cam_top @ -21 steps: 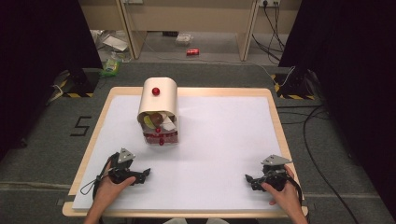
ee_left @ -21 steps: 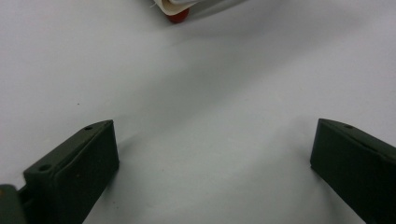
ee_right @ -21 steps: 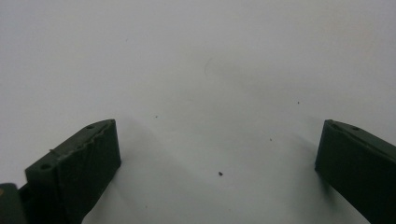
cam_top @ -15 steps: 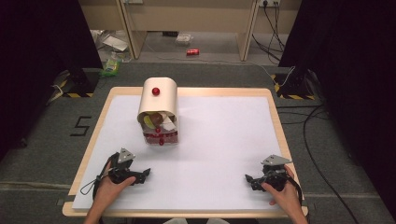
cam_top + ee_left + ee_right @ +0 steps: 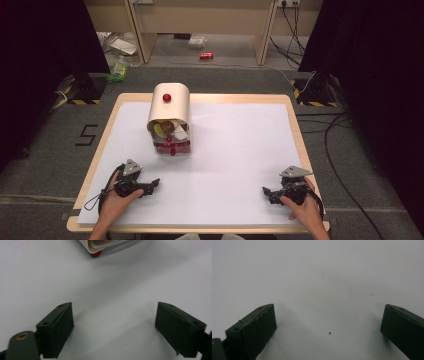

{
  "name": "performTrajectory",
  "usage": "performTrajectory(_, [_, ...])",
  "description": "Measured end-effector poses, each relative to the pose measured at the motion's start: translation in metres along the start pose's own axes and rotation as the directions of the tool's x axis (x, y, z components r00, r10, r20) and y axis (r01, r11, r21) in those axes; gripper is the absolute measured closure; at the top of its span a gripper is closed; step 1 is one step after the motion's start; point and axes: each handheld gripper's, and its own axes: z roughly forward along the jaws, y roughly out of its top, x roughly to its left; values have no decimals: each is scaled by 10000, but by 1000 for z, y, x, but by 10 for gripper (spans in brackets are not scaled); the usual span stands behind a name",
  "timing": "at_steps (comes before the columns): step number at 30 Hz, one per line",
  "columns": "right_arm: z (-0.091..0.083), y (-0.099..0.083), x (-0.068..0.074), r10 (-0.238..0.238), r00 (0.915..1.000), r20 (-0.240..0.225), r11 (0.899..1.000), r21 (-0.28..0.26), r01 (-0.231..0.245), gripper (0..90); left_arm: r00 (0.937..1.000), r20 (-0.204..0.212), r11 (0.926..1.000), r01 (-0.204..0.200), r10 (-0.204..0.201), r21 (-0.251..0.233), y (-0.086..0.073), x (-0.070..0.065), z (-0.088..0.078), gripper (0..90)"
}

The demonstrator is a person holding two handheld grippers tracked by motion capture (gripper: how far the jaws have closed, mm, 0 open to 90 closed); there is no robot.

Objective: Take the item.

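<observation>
Nothing much has moved in the last moment: the two hands and the box sit just where they were, so the work on the box has not really begun. The left gripper (image 5: 150, 186) rests low near the front left corner of the table (image 5: 295, 130), and its jaws stand spread wide with nothing but white table top between them. The right gripper (image 5: 268, 192) rests near the front right corner, jaws spread wide too, holding nothing. The thing nearest the left gripper is one small box (image 5: 169, 131), well apart from both hands, toward the back left of the white top. It has a curved cream lid (image 5: 170, 105) rolled up over it, with one red knob (image 5: 166, 98) on top. Inside I can see something yellow and something brown, maybe toy food, but it is too small to be sure. I count about three small red knobs on the clear front of the box (image 5: 172, 146). In the left gripper view one corner of the box (image 5: 100, 246) peeks in at the top, with a red foot under it. So that is two grippers, one box, one table. I think the left hand will have to reach forward to the box first.
</observation>
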Motion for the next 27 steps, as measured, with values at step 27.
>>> performTrajectory(27, [0,0,0,-5,10000,11,10000,6,5,7,9949,599,9743,-669,816,-2153,71,-25,-57,156])
